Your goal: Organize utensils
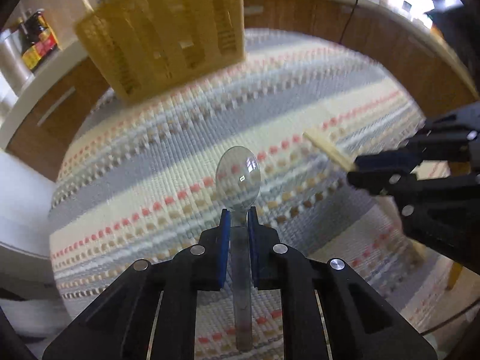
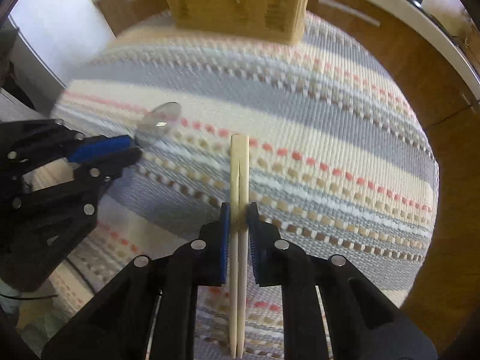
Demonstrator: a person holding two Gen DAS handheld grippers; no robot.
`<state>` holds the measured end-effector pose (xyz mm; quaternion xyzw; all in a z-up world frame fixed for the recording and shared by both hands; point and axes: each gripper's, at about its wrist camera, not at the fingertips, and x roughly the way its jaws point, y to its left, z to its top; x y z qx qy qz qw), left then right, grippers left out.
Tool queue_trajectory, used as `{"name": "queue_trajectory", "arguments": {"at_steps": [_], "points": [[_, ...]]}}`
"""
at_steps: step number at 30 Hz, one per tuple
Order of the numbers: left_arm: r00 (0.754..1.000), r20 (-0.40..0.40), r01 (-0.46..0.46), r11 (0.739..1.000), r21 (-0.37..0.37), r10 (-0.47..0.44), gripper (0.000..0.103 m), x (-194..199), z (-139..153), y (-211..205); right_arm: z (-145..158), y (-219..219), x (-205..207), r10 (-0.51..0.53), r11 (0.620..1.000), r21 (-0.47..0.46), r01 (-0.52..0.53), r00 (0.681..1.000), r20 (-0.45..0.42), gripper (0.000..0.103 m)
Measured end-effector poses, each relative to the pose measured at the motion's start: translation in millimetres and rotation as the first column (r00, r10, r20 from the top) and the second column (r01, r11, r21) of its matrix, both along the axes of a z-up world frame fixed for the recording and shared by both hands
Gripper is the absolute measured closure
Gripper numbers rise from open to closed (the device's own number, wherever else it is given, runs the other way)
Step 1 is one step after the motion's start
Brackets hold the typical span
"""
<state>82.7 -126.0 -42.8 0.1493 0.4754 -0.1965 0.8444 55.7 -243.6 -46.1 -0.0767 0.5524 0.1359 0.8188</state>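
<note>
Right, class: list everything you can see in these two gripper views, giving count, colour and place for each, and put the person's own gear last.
Spoon: one, clear plastic, held by its handle in the left jaws, bowl forward.
Chopsticks: one pair, pale wood, held side by side in the right jaws.
Organizer tray: one, yellowish wood with slotted compartments, far end of the mat.
Woven mat: one, grey, cream, pink and brown stripes, under everything.
Cabinets: brown wood with white countertop, beyond the mat.
Bottle: one, dark with red-yellow label, far left on the counter.
Left gripper: black, blue pads.
Right gripper: black, blue pads.
</note>
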Motion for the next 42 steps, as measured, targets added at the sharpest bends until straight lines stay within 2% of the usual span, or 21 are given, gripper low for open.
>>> {"name": "queue_trajectory", "arguments": {"at_steps": [5,8,9,12,14,16,17,18,19,22,25,29,34,36,39,42], "points": [[0.985,0.170,-0.005,0.993,-0.116,0.025,0.093,-5.5,68.2,29.7,65.3,-8.4,-12.0,-0.008,0.988,0.154,-0.022,0.981,0.194,0.093],[0.948,0.309,-0.011,0.977,-0.214,0.078,0.093,-5.8,124.1,50.2,113.4,-12.3,-19.1,-0.047,0.972,0.233,-0.036,0.939,0.340,0.093],[0.934,0.344,-0.010,0.970,-0.243,0.096,0.093,-4.3,138.6,54.6,128.5,-16.3,-20.3,-0.062,0.965,0.258,-0.043,0.922,0.382,0.093],[0.882,0.449,0.009,0.946,-0.324,0.145,0.093,3.5,182.7,63.6,179.6,-25.9,-18.8,-0.135,0.944,0.325,-0.053,0.839,0.528,0.093],[0.836,0.520,0.023,0.937,-0.349,0.174,0.093,7.1,207.8,66.3,203.7,-29.6,-9.3,-0.176,0.931,0.361,-0.054,0.800,0.573,0.093],[0.803,0.561,0.035,0.924,-0.381,0.201,0.093,14.3,221.7,66.2,225.6,-34.6,0.6,-0.216,0.914,0.401,-0.067,0.755,0.619,0.093],[0.793,0.571,0.042,0.916,-0.399,0.212,0.093,16.4,225.3,61.4,235.1,-34.9,6.8,-0.236,0.911,0.407,-0.068,0.724,0.648,0.092],[0.778,0.584,0.056,0.899,-0.435,0.234,0.093,21.8,231.1,63.7,243.9,-34.1,13.5,-0.254,0.909,0.411,-0.066,0.694,0.674,0.092],[0.764,0.594,0.073,0.881,-0.467,0.252,0.093,24.9,234.6,64.7,247.2,-37.6,19.5,-0.263,0.906,0.417,-0.072,0.677,0.688,0.092],[0.732,0.617,0.135,0.827,-0.546,0.288,0.093,33.5,237.6,69.0,255.0,-36.6,37.4,-0.314,0.897,0.436,-0.070,0.594,0.741,0.092],[0.698,0.631,0.144,0.797,-0.587,0.338,0.093,49.4,231.2,75.7,253.2,-31.8,55.3,-0.336,0.900,0.432,-0.064,0.529,0.779,0.092],[0.672,0.637,0.139,0.780,-0.611,0.379,0.093,65.1,219.6,80.9,244.3,-20.5,68.4,-0.347,0.916,0.400,-0.029,0.441,0.828,0.092],[0.622,0.654,0.112,0.778,-0.618,0.430,0.093,81.0,198.7,78.0,219.1,-16.1,81.7,-0.375,0.917,0.399,0.001,0.346,0.860,0.092],[0.611,0.662,0.101,0.787,-0.609,0.434,0.093,90.9,192.7,78.9,210.4,-18.7,89.4,-0.397,0.909,0.416,0.011,0.326,0.858,0.092],[0.613,0.661,0.089,0.792,-0.603,0.434,0.093,103.6,182.1,78.0,199.4,-20.9,102.6,-0.405,0.904,0.427,0.010,0.342,0.848,0.092],[0.634,0.636,0.076,0.782,-0.618,0.441,0.093,116.4,169.4,80.1,188.1,-21.9,116.6,-0.408,0.902,0.431,0.019,0.363,0.838,0.092]]}}
